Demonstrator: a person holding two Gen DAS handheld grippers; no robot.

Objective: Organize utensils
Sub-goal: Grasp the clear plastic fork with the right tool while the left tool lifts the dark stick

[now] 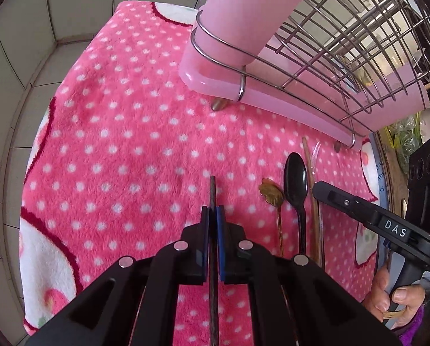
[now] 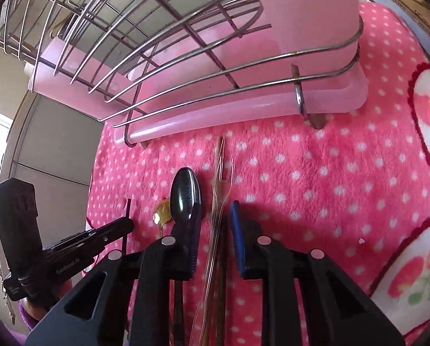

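My left gripper [image 1: 212, 211] is shut on a thin dark chopstick [image 1: 212, 190], held above the pink dotted blanket [image 1: 122, 150]. To its right lie a gold leaf-shaped spoon [image 1: 271, 194], a black spoon [image 1: 295, 181], a brown chopstick [image 1: 308, 167] and a clear plastic fork [image 1: 318, 147]. My right gripper [image 2: 216, 206] is low over the blanket. Its jaws stand apart around the brown chopstick [image 2: 218, 155] and the clear fork [image 2: 227, 167], with gaps on both sides. The black spoon [image 2: 186, 190] lies just outside its left finger.
A wire dish rack [image 1: 344, 66] on a pale pink tray [image 1: 272, 106] stands behind the utensils, with a tall pink holder [image 1: 243, 14] at one end. Grey floor tiles [image 1: 27, 57] show past the blanket's left edge. A hand [image 1: 388, 297] grips the right tool's handle.
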